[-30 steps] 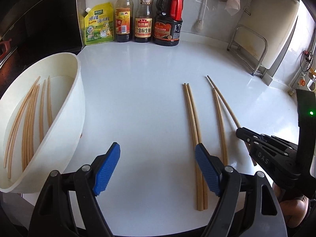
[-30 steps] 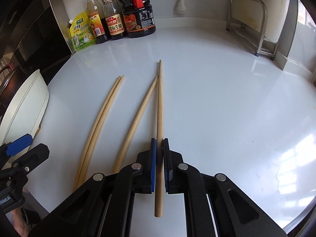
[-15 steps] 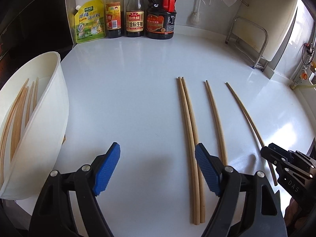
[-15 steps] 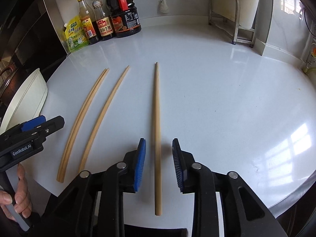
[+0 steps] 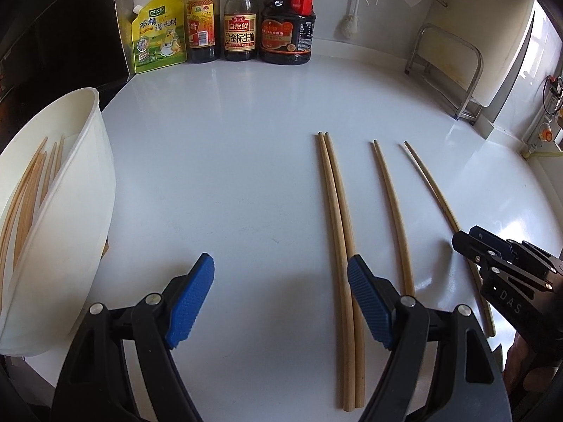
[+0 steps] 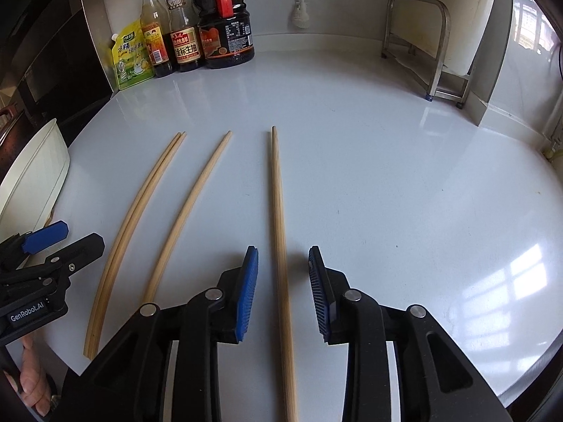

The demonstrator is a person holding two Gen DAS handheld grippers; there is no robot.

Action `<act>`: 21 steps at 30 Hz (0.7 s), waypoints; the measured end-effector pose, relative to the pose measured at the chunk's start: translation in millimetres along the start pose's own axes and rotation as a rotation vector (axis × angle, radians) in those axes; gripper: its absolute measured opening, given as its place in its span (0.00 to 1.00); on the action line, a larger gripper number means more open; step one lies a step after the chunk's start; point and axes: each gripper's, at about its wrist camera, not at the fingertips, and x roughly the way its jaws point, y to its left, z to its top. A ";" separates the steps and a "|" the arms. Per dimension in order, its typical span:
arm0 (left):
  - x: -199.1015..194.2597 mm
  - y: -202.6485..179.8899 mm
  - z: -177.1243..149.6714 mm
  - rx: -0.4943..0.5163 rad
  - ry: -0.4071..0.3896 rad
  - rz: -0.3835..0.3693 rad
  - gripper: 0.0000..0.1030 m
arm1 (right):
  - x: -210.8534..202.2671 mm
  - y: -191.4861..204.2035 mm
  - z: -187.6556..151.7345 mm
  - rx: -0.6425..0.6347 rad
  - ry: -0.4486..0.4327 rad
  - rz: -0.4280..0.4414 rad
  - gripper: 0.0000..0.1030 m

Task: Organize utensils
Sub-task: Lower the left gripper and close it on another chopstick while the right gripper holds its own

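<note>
Right gripper (image 6: 283,288) jaws apart, single chopstick (image 6: 278,218) lying loose between them on white counter (image 6: 387,183). Left of that chopstick: another single (image 6: 190,207), then a touching pair (image 6: 137,207). Left gripper (image 5: 281,297) jaws wide apart, empty, its right finger over the pair. Far left of it, white bowl (image 5: 84,190) with more chopsticks (image 5: 31,183). Sauce bottles (image 6: 197,24) far behind.

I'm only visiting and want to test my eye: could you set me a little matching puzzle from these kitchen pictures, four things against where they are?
Things:
1. lone chopstick
2. touching pair of chopsticks
3. white tub
4. red-capped bottle

Places:
A. at the back wall, among the sauces
B. at the counter's left edge, chopsticks inside
C. between the right gripper's parted pads
D. beside the left gripper's right pad

Pairs: 1-C, 2-D, 3-B, 4-A
</note>
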 end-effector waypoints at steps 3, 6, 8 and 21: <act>4.4 -2.7 0.8 0.005 0.011 0.004 0.74 | -0.7 -0.3 -2.0 -0.008 -0.012 -0.003 0.28; 8.5 -5.2 0.2 0.013 0.018 0.020 0.75 | -1.8 -3.4 -3.2 -0.002 -0.017 -0.001 0.28; 9.2 -5.9 0.5 0.014 0.017 0.024 0.77 | -2.3 -5.5 -3.1 0.005 -0.018 0.007 0.28; 27.4 -15.9 14.5 0.036 0.028 0.050 0.78 | 1.6 0.6 -1.5 -0.055 -0.032 -0.031 0.30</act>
